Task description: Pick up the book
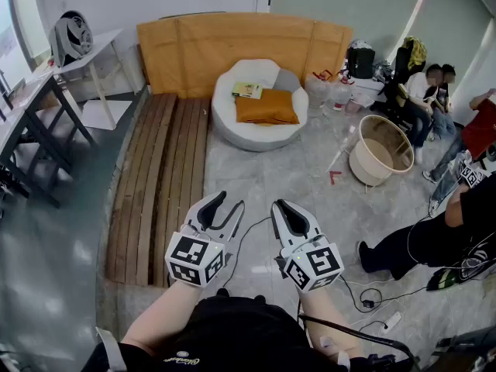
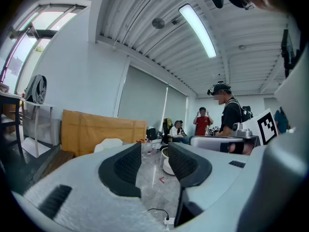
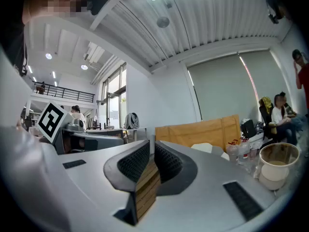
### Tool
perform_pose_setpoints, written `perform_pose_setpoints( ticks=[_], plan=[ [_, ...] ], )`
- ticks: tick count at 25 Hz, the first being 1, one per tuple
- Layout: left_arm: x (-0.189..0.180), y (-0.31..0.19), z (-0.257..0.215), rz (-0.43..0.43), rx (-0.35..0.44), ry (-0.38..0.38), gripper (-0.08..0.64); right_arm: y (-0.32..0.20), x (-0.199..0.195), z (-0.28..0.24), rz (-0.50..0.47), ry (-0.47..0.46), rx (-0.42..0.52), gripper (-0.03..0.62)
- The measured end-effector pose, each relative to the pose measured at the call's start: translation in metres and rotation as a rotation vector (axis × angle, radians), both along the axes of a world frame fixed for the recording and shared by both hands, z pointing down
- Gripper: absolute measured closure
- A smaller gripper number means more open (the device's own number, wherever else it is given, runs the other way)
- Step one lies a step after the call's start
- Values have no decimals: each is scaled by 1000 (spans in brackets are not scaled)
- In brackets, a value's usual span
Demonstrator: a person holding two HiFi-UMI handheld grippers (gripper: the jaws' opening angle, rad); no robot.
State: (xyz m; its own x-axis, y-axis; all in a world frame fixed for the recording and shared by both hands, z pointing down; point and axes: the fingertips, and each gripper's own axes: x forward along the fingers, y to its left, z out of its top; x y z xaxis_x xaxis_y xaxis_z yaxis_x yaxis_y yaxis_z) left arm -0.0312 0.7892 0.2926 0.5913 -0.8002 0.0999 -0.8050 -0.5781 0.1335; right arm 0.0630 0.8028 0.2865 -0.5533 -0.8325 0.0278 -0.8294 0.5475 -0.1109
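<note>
Both tongs hang low near the person's body, pointing at the far wall. The left gripper [image 1: 227,204] stands slightly open with nothing between its jaws, and the right gripper [image 1: 284,206] is closed on nothing. The thin green-and-yellow book [image 1: 247,90] lies well apart from them, on the far side of the round white cushioned seat [image 1: 232,134], just beside the orange pillow [image 1: 266,107].

The likely trouble is a thin, flat book on a soft seat: closed or barely parted jaws could shove it into the padding or under the pillow. Only the head view shows the book. The gripper views show the jaw gaps instead, and the left one shows the seat only as a pale shape.
</note>
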Motion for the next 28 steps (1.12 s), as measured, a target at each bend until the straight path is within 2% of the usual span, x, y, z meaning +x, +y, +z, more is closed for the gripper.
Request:
perform_pose_setpoints(
  ticks=[9,12,21,28],
  plan=[
    [15,0,6,-7,-7,-14,385,1,14,5,-22,-25,-4,560],
    [25,1,4,-13,-9,-17,390,4,21,2,-47,-30,4,541],
    [59,5,7,-35,-4,-38,393,5,61,3,-56,-47,28,537],
    [60,-20,11,-60,0,-40,394,-21,61,6,-80,-38,43,537]
  ],
)
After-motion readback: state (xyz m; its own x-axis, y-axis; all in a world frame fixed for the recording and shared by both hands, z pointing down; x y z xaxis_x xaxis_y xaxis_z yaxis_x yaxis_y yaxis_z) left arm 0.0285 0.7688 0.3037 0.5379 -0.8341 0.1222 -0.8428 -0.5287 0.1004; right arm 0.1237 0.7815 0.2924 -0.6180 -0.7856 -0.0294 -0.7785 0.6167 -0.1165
